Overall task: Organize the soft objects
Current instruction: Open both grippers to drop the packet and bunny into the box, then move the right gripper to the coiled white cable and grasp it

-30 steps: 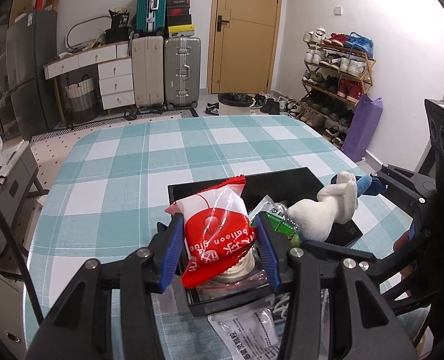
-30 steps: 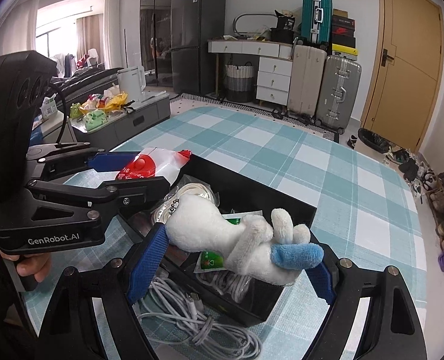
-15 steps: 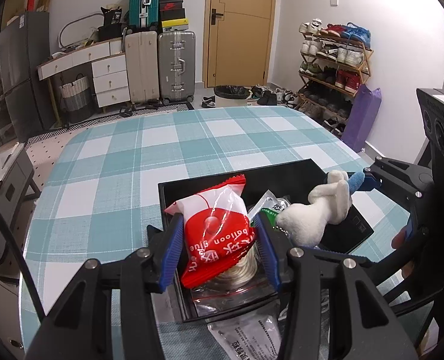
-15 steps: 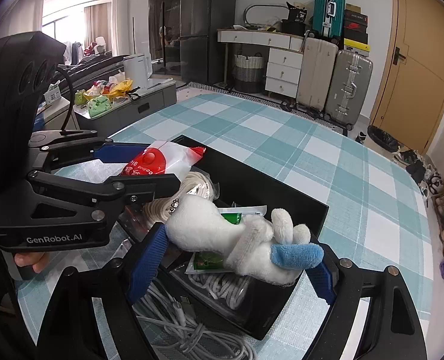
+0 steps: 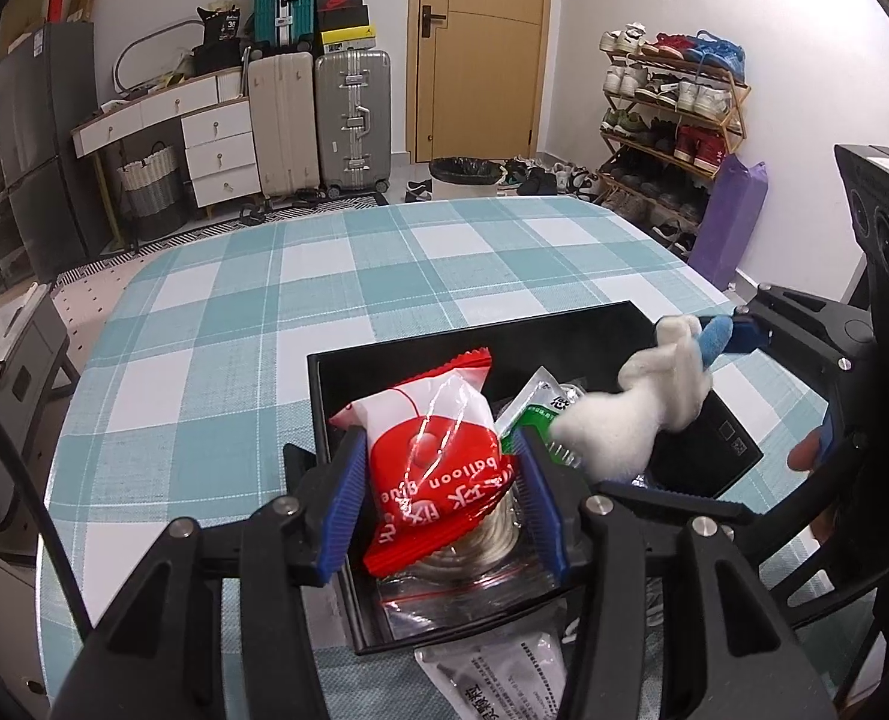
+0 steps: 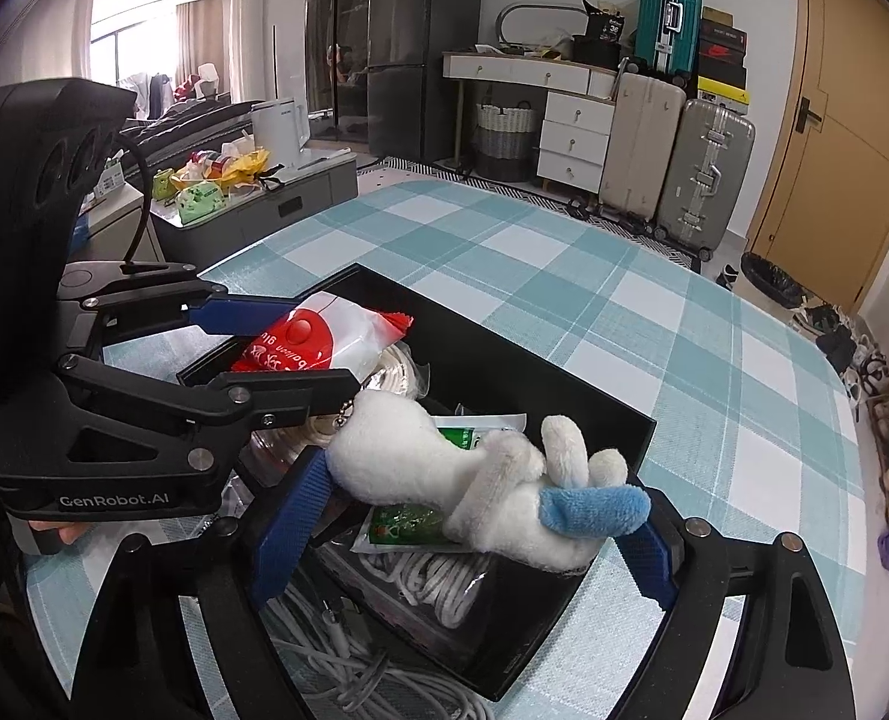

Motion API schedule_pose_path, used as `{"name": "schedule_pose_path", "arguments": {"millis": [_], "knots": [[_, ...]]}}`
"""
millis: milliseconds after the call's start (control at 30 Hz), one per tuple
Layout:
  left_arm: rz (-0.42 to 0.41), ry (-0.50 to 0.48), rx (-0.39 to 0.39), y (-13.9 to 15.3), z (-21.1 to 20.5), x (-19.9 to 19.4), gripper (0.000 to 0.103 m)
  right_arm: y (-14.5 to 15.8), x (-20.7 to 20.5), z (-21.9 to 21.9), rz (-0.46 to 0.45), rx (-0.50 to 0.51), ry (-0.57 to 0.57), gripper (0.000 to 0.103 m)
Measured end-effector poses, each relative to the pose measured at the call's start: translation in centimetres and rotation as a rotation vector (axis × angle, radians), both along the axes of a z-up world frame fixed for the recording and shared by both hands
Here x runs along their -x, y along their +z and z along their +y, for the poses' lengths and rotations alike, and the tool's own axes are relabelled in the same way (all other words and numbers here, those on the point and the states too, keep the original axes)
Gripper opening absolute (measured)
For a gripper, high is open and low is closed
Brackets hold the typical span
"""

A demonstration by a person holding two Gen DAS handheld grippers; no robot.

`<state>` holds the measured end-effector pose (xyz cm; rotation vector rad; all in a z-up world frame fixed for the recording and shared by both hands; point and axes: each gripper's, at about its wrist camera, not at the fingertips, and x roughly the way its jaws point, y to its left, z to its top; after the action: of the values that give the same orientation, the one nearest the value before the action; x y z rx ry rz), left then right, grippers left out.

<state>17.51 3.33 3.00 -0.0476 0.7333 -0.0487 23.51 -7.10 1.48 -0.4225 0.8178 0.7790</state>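
Left wrist view has the left claw [image 5: 441, 498] clamped on a red and white snack packet [image 5: 438, 462], blue pads pressed against both sides of it. The packet sits upright between the fingers, over the near end of the black tray [image 5: 336, 396], right above a bagged coil of white cord [image 5: 486, 540]. That claw points across the table [image 5: 234, 330] with its checked teal cloth, roughly level and low over the tray.

Over on the right, the right claw [image 6: 456, 516] is gripping a white plush bunny [image 6: 444, 468] lengthwise, one pad at its rear end and the other at the blue-tipped ear [image 6: 594, 507]. The bunny lies sideways in the grip, hanging over the tray's near corner, above a green sachet [image 6: 408, 525] and more bundled white cable [image 6: 438, 585]. From the left camera the same bunny [image 5: 630, 414] shows up off to the right side, with the other tool coming in at an angle and the person's fingers [image 5: 804, 453] just peeking behind its handle.

Both tools are close together, nearly crossing over the tray. A clear printed bag [image 5: 498, 678] lies on the table just in front of the tray.
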Motion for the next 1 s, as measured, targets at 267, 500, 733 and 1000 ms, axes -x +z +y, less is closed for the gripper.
{"name": "schedule_pose_path", "arguments": {"millis": [267, 500, 733, 1000], "knots": [[-0.031, -0.008, 0.006, 0.9, -0.4, 1.3, 0.083, 1.4, 0.9, -1.4, -0.068, -0.001, -0.045, 0.102], [-0.075, 0.046, 0.000, 1.6, 0.0, 3.5, 0.103, 2.3, 2.2, -4.2, -0.004, -0.050, -0.092, 0.102], [-0.102, 0.088, 0.043, 1.9, 0.8, 6.0, 0.103, 2.0, 4.1, -6.4, 0.033, -0.078, -0.143, 0.102], [-0.101, 0.128, 0.026, 1.4, 0.7, 8.2, 0.103, -0.2, 5.3, -7.1, 0.087, -0.083, -0.174, 0.102]]}}
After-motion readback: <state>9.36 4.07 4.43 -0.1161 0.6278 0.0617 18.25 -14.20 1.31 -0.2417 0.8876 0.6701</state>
